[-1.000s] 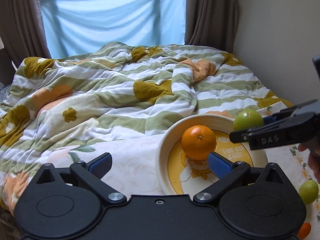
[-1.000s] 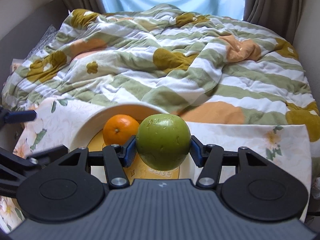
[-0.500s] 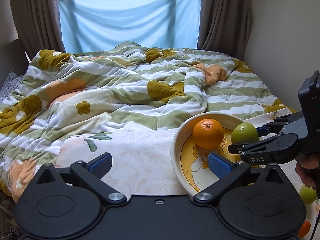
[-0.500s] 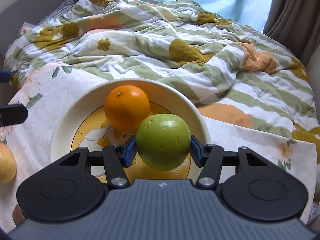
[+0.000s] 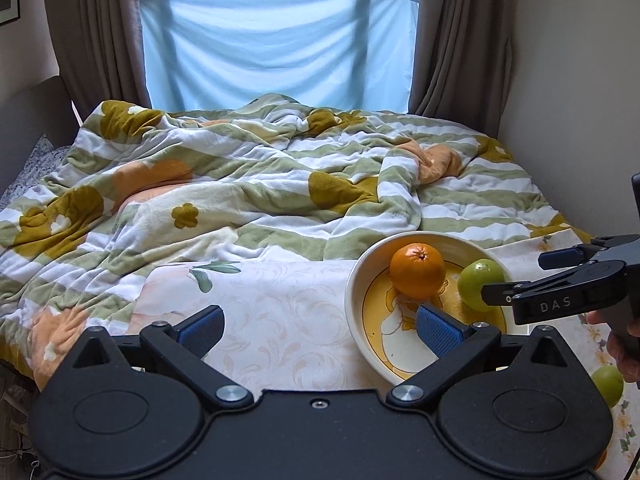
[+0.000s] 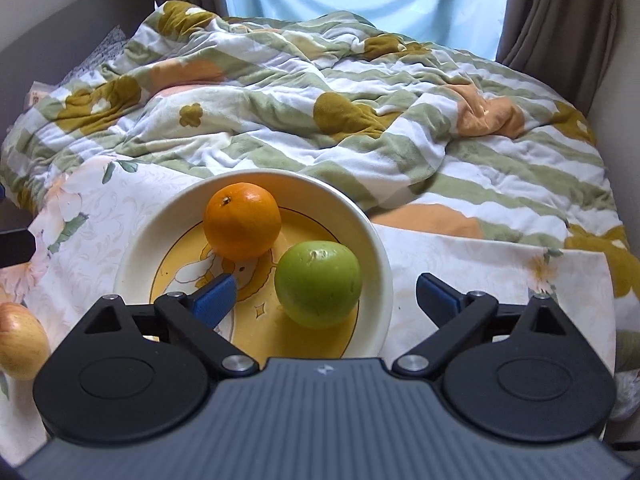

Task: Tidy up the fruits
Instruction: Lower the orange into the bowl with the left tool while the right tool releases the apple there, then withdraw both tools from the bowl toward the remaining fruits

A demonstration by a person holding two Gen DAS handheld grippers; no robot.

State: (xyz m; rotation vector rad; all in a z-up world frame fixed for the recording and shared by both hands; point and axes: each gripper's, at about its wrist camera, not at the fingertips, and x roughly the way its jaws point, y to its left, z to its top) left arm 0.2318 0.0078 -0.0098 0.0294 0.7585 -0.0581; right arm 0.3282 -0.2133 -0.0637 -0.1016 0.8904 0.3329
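A cream bowl (image 6: 132,248) with a yellow cartoon bottom holds an orange (image 6: 242,227) and a green apple (image 6: 319,284). My right gripper (image 6: 326,296) is open, its blue pads on either side of the green apple and apart from it. In the left wrist view the bowl (image 5: 354,300) sits at the right with the orange (image 5: 417,276) and green apple (image 5: 478,284); the right gripper (image 5: 520,276) reaches in from the right. My left gripper (image 5: 318,328) is open and empty, near the bowl's left side.
A floral cloth (image 5: 280,312) covers the surface under the bowl. A striped blanket (image 5: 260,184) lies behind. A yellow-red apple (image 6: 20,340) lies left of the bowl. Another green fruit (image 5: 608,386) lies at the right, with a wall (image 5: 580,60) beyond.
My right gripper lowered the green apple into the bowl, opened and let it go. The left gripper drew back, staying open.
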